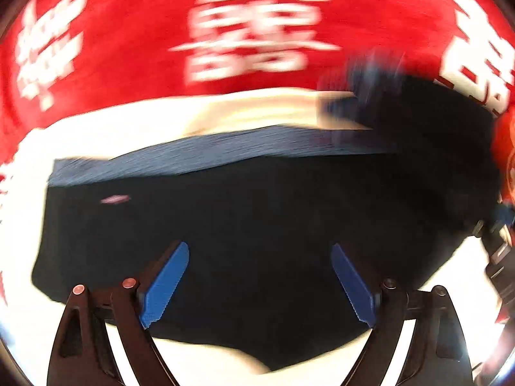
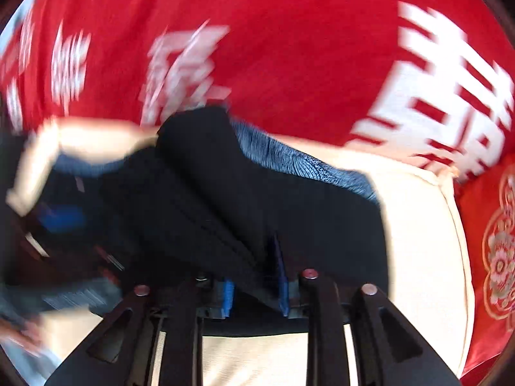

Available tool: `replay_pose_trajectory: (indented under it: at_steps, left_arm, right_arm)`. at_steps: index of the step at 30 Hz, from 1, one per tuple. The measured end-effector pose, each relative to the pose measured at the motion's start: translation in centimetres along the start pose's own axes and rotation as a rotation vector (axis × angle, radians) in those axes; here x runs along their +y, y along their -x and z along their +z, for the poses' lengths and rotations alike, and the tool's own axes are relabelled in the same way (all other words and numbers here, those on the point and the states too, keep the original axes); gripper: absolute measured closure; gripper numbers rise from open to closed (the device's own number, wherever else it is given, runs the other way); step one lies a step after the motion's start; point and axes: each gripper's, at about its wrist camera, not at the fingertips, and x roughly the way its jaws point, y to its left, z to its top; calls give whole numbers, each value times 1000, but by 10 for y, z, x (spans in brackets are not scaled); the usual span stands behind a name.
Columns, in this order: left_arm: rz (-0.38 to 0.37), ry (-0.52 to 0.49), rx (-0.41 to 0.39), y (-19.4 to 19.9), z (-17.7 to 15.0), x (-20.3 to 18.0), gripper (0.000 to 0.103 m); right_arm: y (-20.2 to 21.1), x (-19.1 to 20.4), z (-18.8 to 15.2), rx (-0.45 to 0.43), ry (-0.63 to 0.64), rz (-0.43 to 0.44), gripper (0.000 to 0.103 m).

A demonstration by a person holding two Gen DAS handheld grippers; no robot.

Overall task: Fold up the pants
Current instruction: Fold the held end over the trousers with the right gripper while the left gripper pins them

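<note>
The dark navy pants [image 1: 251,225] lie folded on a white surface [image 1: 96,135], with a lighter blue band [image 1: 199,154] along the far edge. My left gripper [image 1: 260,251] hovers open over the pants, blue pads [image 1: 167,283] spread wide and empty. My right gripper [image 2: 257,257] is shut on a raised fold of the pants [image 2: 206,180], lifting the cloth into a ridge. In the left wrist view the right gripper [image 1: 495,251] shows at the right edge. In the right wrist view the left gripper [image 2: 48,218] shows blurred at the left.
A red cloth with large white characters [image 1: 257,32] covers the area behind the white surface; it also fills the back of the right wrist view [image 2: 305,48]. A red item with gold flower print [image 2: 495,251] lies at the right edge.
</note>
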Motion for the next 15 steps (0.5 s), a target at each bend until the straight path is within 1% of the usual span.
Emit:
replay_pose_trajectory:
  at_steps: [1, 2, 3, 4, 5, 7, 9, 10, 11, 13, 15]
  left_arm:
    - [27, 22, 12, -2, -2, 19, 12]
    - [39, 37, 19, -4, -4, 30, 12]
    - [49, 54, 24, -4, -6, 43, 12]
    - [52, 63, 25, -4, -7, 49, 12]
    - [54, 70, 28, -4, -8, 56, 12]
    - [40, 71, 34, 0, -16, 60, 12]
    - [-14, 64, 46, 5, -20, 61, 12]
    - [-55, 58, 51, 8, -19, 60, 12]
    - [-116, 45, 52, 14, -15, 51, 12]
    - [-200, 25, 46, 22, -7, 35, 12]
    - [-306, 8, 32, 30, 6, 11, 12]
  right_arm:
    - [-8, 22, -6, 27, 67, -65, 71]
    - [-11, 40, -12, 35, 136, -124, 65]
    - [-8, 48, -18, 27, 175, -143, 60]
    - [1, 53, -24, 5, 194, -132, 51]
    - [11, 52, -28, -10, 194, -99, 46]
    - [28, 42, -35, -6, 152, 38, 45]
    - [38, 21, -33, 16, 40, 198, 45]
    - [40, 8, -34, 22, -29, 255, 45]
    - [41, -14, -34, 29, -147, 333, 45]
    - [30, -64, -37, 58, -416, 480, 45]
    - [11, -96, -43, 92, -635, 627, 45]
